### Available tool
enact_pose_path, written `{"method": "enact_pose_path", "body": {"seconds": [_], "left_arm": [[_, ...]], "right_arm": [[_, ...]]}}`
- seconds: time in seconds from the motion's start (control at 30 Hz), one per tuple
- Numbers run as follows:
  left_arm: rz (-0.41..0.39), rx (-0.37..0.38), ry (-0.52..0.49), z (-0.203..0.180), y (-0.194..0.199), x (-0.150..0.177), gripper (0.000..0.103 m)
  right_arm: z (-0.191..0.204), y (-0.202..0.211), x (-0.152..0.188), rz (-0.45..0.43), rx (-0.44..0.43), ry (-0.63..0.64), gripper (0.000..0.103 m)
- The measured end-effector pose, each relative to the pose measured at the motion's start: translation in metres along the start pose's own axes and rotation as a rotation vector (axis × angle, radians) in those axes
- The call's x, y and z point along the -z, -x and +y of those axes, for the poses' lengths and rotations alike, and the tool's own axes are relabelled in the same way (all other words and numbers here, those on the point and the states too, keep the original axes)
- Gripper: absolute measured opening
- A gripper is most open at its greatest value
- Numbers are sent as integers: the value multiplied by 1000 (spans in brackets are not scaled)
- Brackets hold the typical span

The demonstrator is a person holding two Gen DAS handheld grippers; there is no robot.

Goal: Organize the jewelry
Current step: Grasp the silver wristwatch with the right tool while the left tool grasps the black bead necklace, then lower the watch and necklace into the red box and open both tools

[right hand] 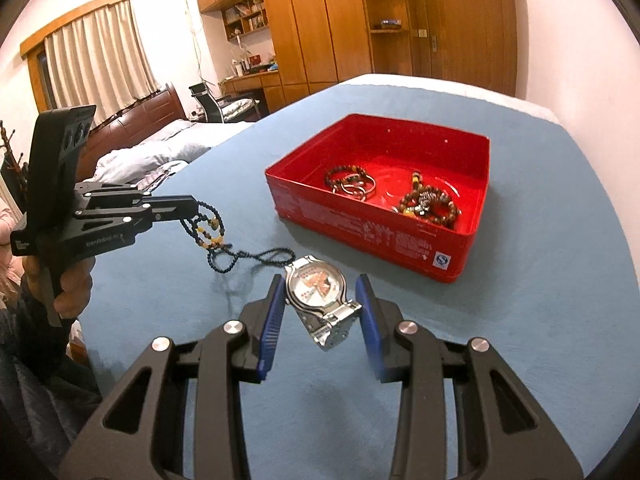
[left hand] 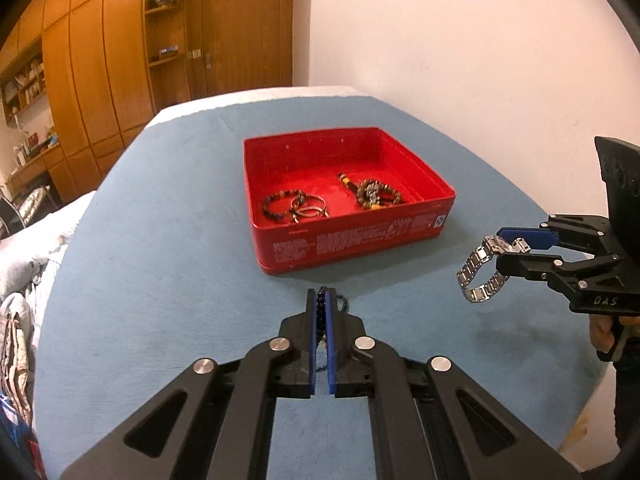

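A red tin box (left hand: 352, 240) (right hand: 360, 232) stands open on the blue-covered table. It holds bead bracelets (left hand: 280, 204) (right hand: 430, 202) and metal rings (left hand: 310, 208) (right hand: 360, 190). My left gripper (left hand: 320, 294) (right hand: 196, 204) is shut on a dark bead necklace (left hand: 321, 312) (right hand: 216, 236). The necklace hangs down and its tail trails on the cloth. My right gripper (right hand: 320, 284) (left hand: 505, 246) is shut on a silver wristwatch (right hand: 314, 286) (left hand: 476, 276), pads on the sides of its case. The metal band hangs free above the table. Both grippers hover on the near side of the box.
The blue cloth table (left hand: 160, 280) (right hand: 540, 320) ends at a white wall (left hand: 480, 60) behind the box. Wooden wardrobes (right hand: 312, 20) and a bed (right hand: 160, 148) lie beyond its left edge. A person's hands (right hand: 72, 280) (left hand: 600, 332) grip the handles.
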State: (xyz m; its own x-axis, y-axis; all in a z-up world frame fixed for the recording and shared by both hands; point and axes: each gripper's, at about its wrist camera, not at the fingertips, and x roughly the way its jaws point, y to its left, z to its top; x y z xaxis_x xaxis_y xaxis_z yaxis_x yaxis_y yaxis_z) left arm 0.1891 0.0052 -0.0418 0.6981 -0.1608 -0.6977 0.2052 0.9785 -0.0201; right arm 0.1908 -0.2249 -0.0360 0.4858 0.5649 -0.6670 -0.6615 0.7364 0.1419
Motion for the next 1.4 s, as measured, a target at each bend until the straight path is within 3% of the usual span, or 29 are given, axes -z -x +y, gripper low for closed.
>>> {"method": "enact_pose_path", "body": {"seconds": [0.83,1.07,1.4], "left_arm": [[-192,-12,-108,-7,98,-80,3],[-239,-19,-150,-14,125,-118,3],[-258,-58,-172,-11,135,-187,3]], "right_arm": [[34,69,-52,-100,17,90,34],[30,82,-75,-108,21,92,34],[19,102,-139,-88,59,102,34]]}}
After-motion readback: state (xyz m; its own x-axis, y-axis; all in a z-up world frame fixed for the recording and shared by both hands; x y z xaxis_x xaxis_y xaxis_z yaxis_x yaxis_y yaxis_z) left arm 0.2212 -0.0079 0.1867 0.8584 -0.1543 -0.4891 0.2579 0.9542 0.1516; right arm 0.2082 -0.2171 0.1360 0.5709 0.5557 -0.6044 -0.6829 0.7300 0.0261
